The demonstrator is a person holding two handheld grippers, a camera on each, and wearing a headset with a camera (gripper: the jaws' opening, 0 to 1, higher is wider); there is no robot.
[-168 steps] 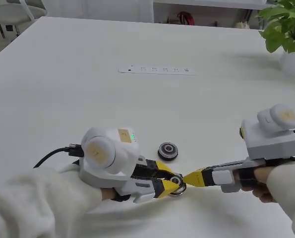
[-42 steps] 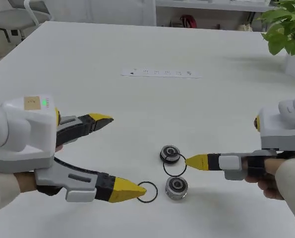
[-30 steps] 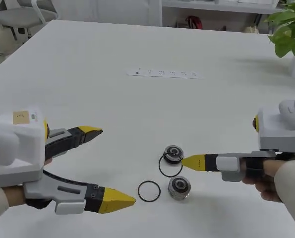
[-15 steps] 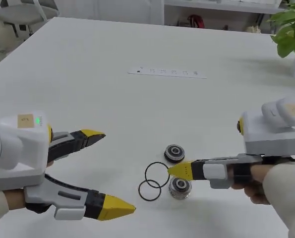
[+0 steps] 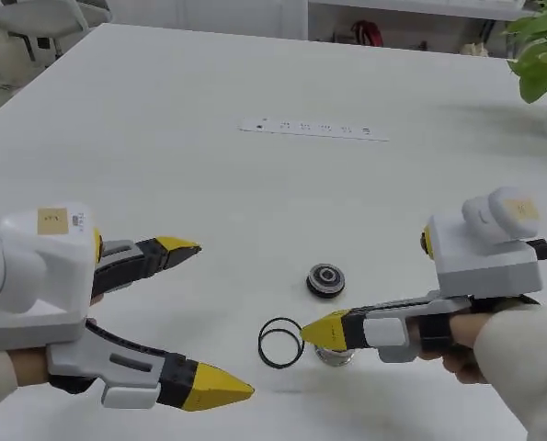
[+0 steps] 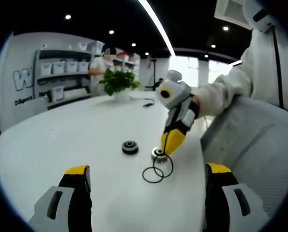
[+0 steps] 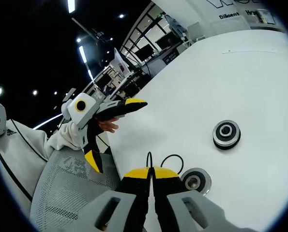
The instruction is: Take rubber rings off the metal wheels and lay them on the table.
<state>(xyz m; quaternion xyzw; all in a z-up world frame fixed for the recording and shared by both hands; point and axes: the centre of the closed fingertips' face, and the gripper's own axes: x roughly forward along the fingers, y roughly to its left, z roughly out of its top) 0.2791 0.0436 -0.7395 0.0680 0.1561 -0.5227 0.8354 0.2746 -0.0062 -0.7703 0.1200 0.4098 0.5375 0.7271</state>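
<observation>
My right gripper [image 5: 312, 331] is shut on a thin black rubber ring [image 7: 171, 157], which hangs from its yellow tips. It overlaps a second ring [image 5: 280, 342] lying flat on the white table [image 5: 255, 202]. A bare metal wheel [image 7: 196, 180] sits just beyond the right jaws and is partly hidden under them in the head view. A second, dark-rimmed wheel [image 5: 326, 279] stands a little farther off. My left gripper [image 5: 204, 319] is open with nothing between its jaws, to the left of the rings [image 6: 158, 170].
A white power strip [image 5: 314, 129] lies across the far middle of the table. A potted plant [image 5: 541, 64] stands at the far right corner. In the left gripper view, shelves and a person stand behind the plant [image 6: 118, 79].
My right gripper has carried its ring left and nearer, from beside the far wheel to over the ring on the table. The left gripper stays open, pulled back left.
</observation>
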